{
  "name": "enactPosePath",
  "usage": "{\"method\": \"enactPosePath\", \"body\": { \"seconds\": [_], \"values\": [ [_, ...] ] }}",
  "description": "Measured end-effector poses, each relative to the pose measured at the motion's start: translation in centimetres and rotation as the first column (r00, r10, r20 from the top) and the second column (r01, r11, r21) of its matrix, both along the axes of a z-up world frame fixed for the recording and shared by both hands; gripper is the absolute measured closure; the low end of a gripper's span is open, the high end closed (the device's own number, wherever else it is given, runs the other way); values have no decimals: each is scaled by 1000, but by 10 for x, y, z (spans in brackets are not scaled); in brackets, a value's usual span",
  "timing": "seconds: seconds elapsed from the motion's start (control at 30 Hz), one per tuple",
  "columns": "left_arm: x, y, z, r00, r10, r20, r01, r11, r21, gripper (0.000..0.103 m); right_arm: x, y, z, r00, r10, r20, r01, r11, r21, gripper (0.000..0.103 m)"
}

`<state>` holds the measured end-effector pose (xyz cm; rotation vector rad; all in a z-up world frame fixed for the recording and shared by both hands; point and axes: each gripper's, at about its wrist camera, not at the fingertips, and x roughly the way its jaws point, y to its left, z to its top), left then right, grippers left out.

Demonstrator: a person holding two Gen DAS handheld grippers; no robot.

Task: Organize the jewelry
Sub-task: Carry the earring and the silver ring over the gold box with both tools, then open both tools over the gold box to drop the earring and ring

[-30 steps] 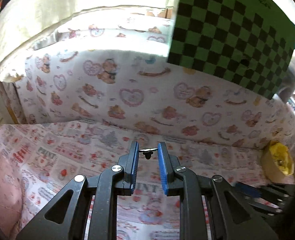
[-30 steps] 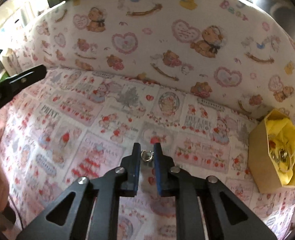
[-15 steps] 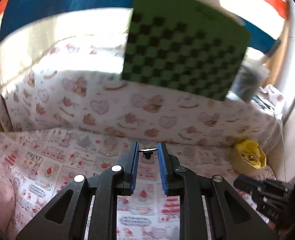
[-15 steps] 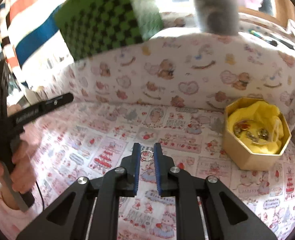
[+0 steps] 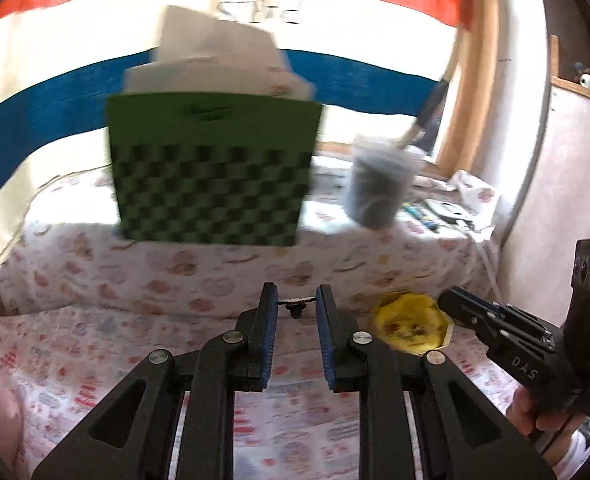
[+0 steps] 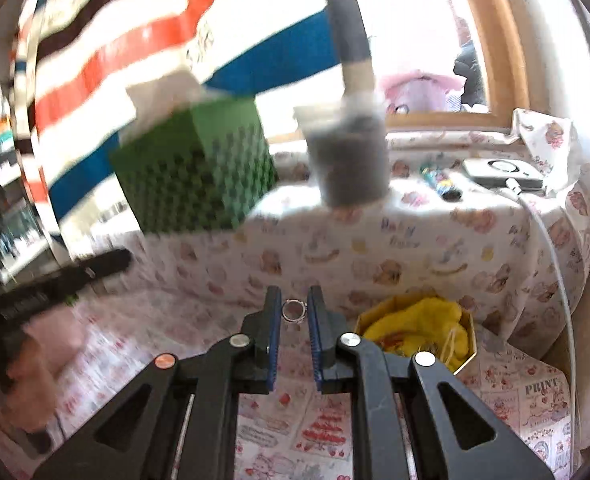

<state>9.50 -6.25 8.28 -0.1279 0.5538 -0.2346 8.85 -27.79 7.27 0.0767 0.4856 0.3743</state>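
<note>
The left gripper (image 5: 296, 305) was clenched on a small dark piece of jewelry (image 5: 295, 306), maybe an ear stud, which sat crosswise between its tips. The right gripper (image 6: 293, 311) was grasping a thin silver ring (image 6: 293, 311) in the same way, at the very end of its blue pads (image 6: 273, 344). Both pieces hung above the printed tabletop (image 6: 327, 436), and the yellow-lined box (image 6: 419, 330) stood on the tabletop to the right of both grippers, near the cloth-covered ledge (image 6: 415, 240). I judged that the step in hand was to carry the pieces to that box. To do it well, each gripper should keep its grip firm while travelling, because such small things slip easily. It was better to bring one gripper at a time over the box, so that they would not collide, to come low over the yellow lining, and only then to release.
</note>
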Motion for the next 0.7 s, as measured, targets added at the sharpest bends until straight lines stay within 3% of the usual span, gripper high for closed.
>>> {"method": "enactPosePath", "body": {
  "seconds": [0.13, 0.23, 0.33, 0.43, 0.57, 0.63, 0.7],
  "values": [
    [19, -49, -3, 999, -50, -19, 51, 997, 54, 85, 9, -27, 2, 999, -35, -1, 35, 999, 32, 90],
    [45, -86, -22, 989, -110, -103, 116, 991, 59, 85, 29, -55, -10, 995, -78, -66, 83, 993, 87, 90],
    [62, -124, -43, 982, -123, -144, 141, 983, 120, 84, 47, -73, -26, 981, -153, -122, 163, 983, 79, 90],
    [77, -143, -62, 969, -146, -199, 169, 980, 105, 84, 66, -83, -42, 974, -102, -204, 129, 984, 124, 90],
    [90, -156, -80, 957, -163, -239, 192, 976, 103, 84, 79, -87, -55, 961, -140, -239, 171, 979, 113, 90],
    [94, -158, -86, 954, -162, -254, 192, 977, 97, 79, 84, -88, -60, 958, -128, -256, 164, 978, 125, 90],
    [96, -158, -90, 956, -144, -256, 171, 981, 88, 57, 86, -91, -62, 957, -125, -263, 165, 977, 135, 90]
  ]
}}
